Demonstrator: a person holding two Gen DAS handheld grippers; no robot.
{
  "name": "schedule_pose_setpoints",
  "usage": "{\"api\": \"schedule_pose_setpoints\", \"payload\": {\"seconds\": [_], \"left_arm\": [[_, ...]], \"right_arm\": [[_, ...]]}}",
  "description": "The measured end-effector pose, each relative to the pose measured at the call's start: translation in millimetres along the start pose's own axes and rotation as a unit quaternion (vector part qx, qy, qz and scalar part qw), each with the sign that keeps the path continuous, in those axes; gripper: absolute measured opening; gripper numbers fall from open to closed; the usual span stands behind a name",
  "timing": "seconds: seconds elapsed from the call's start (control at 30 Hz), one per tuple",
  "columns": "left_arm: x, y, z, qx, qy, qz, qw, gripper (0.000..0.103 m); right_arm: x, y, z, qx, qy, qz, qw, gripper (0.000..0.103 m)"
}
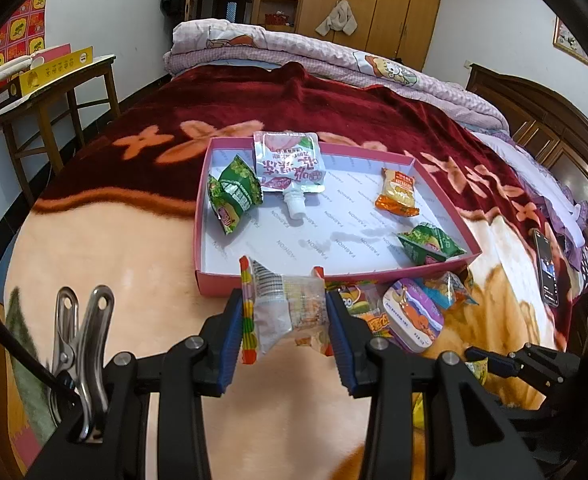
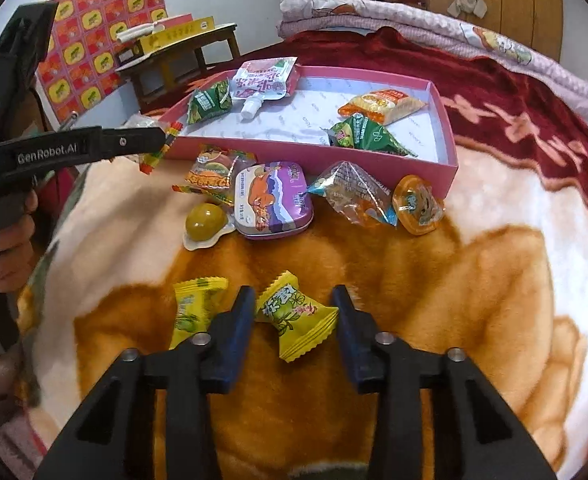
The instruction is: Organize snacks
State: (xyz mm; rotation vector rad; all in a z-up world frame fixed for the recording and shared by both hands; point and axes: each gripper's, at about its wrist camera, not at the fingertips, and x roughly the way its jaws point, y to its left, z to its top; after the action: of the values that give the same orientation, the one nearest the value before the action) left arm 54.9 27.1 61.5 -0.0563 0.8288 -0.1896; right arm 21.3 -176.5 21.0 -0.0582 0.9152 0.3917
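My left gripper (image 1: pixel 285 300) is shut on a clear snack packet (image 1: pixel 289 312) with a rainbow-striped edge, held just in front of the pink box (image 1: pixel 294 282). The box (image 2: pixel 314 157) lies on the bed and holds green packets (image 1: pixel 229 196), a white spouted pouch (image 1: pixel 289 164) and an orange packet (image 1: pixel 398 192). My right gripper (image 2: pixel 294 294) points down at the blanket, shut on a yellow candy (image 2: pixel 294 316) whose ends touch both pads. A second yellow candy (image 2: pixel 193 308) lies just to its left. The left gripper (image 2: pixel 155 136) shows at the box's near left corner.
Loose snacks lie before the box: a purple tin (image 2: pixel 269 200), a green jelly ball (image 2: pixel 205 220), an orange jelly cup (image 2: pixel 418 204), a clear pyramid packet (image 2: pixel 350 192). A phone (image 1: pixel 546 268) rests on the bed's right. A wooden table (image 1: pixel 53 92) stands left. A hand (image 2: pixel 9 248) grips the left handle.
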Motion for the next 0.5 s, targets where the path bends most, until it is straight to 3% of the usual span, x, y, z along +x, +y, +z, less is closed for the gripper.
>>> {"api": "schedule_pose_setpoints", "payload": {"seconds": [0.2, 0.5], "left_arm": [[0.1, 0.1, -0.4, 0.000, 0.000, 0.000, 1.0000, 0.042], [0.5, 0.7, 1.1, 0.001, 0.000, 0.001, 1.0000, 0.042]], "right_arm": [[-7.2, -6.7, 3.2, 0.019, -0.016, 0.023, 0.999, 0.024], [-24.7, -6.5, 19.0, 0.017, -0.054, 0.034, 0.998, 0.024]]}}
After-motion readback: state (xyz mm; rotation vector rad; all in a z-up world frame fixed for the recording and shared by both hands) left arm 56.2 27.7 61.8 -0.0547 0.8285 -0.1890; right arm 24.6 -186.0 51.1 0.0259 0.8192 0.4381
